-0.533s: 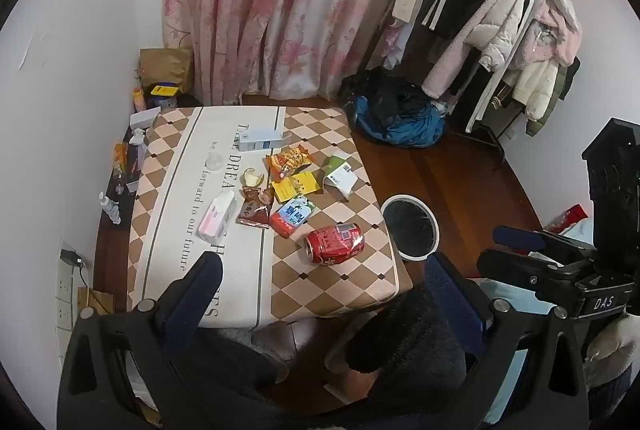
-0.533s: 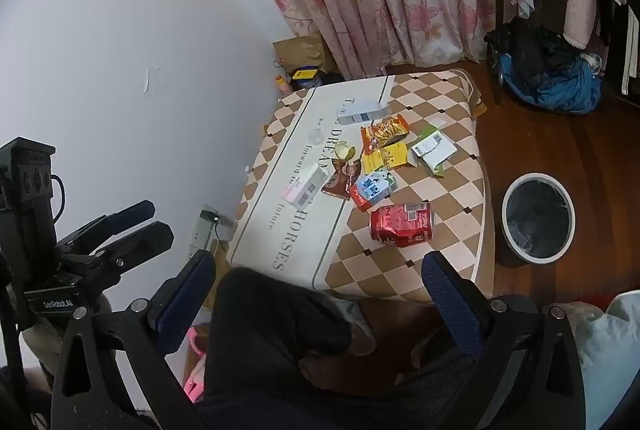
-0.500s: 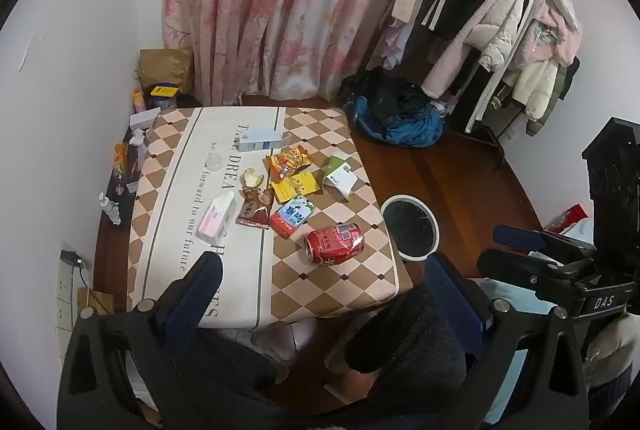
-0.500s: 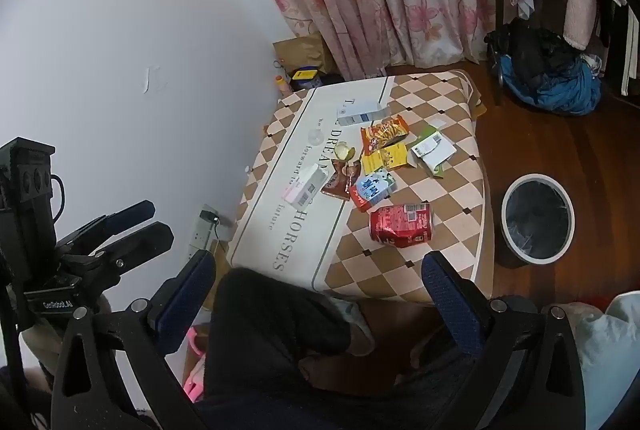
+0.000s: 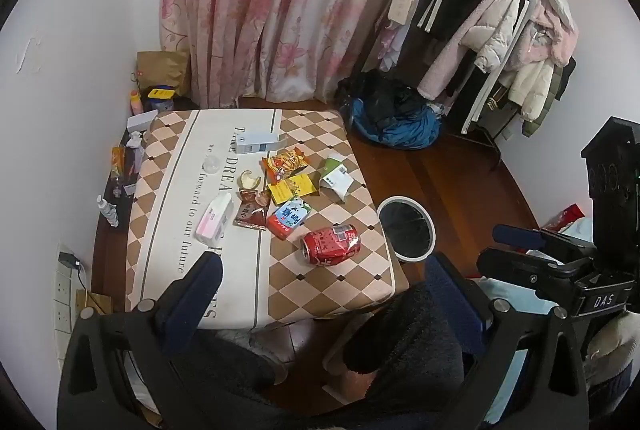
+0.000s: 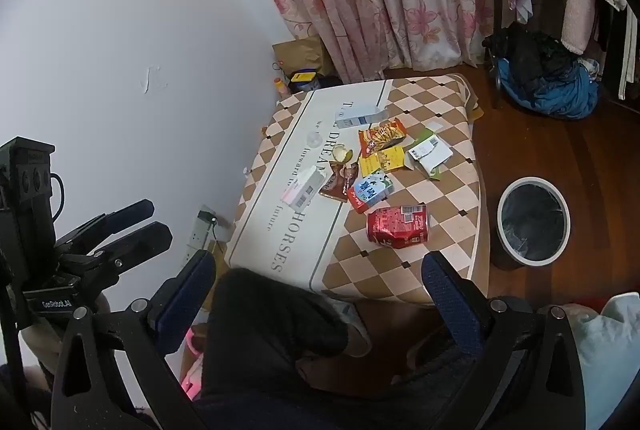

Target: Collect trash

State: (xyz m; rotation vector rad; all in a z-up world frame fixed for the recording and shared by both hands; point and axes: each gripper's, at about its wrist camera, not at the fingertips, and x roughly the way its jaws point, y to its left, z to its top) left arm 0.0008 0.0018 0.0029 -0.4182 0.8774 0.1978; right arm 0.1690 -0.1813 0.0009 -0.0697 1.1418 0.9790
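Note:
A low table with a checkered cloth holds trash: a crushed red can, a blue and red milk carton, a yellow packet, an orange snack bag, a brown wrapper, a green and white carton and a pink and white box. A round bin with a black liner stands on the floor right of the table. My left gripper and right gripper are both open and empty, held above my knees, short of the table.
A white and blue box lies at the table's far side. Bottles and small items stand by the left wall. A blue and black clothes pile and a coat rack are at the right. Curtains hang behind.

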